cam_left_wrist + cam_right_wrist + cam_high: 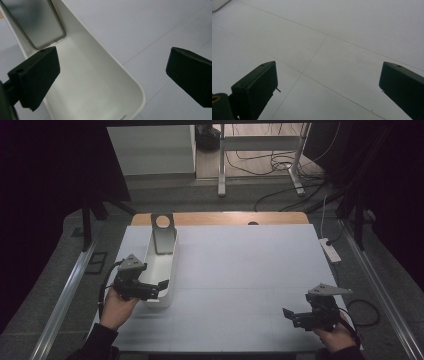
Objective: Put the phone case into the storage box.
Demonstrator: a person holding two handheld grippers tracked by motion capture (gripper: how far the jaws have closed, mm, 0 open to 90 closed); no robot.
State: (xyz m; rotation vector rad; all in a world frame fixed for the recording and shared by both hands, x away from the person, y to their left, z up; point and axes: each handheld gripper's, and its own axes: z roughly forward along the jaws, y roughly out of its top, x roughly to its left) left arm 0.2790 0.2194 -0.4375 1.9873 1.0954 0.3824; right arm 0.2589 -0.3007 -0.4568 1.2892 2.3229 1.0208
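High view puts my left gripper point(159, 286) over the near end of the long white tray point(172, 270), at the left side of the white table point(250, 270). My right gripper point(290, 316) hangs well apart from it, low at the table's right near corner, with bare surface beneath. So the left one is plainly the nearer, and the work falls to it.

The tray's long axis runs away from me, from near edge to far, and a grey metal stand point(163, 234) with a round hole leans in its far end. Left gripper view shows how things lie: my jaws stand wide apart and hold nothing, one jaw hanging over the tray's hollow, the other out over the table beyond the tray's right wall point(125, 72). That wall passes between them — lengthwise, up toward the grey metal stand point(37, 22) at the top.

Right gripper view gives spread, empty jaws above the table's seams.

I judge a grip on the wall needs only a short descent and a squeeze across it — the wall is thin, and the jaws already straddle it.
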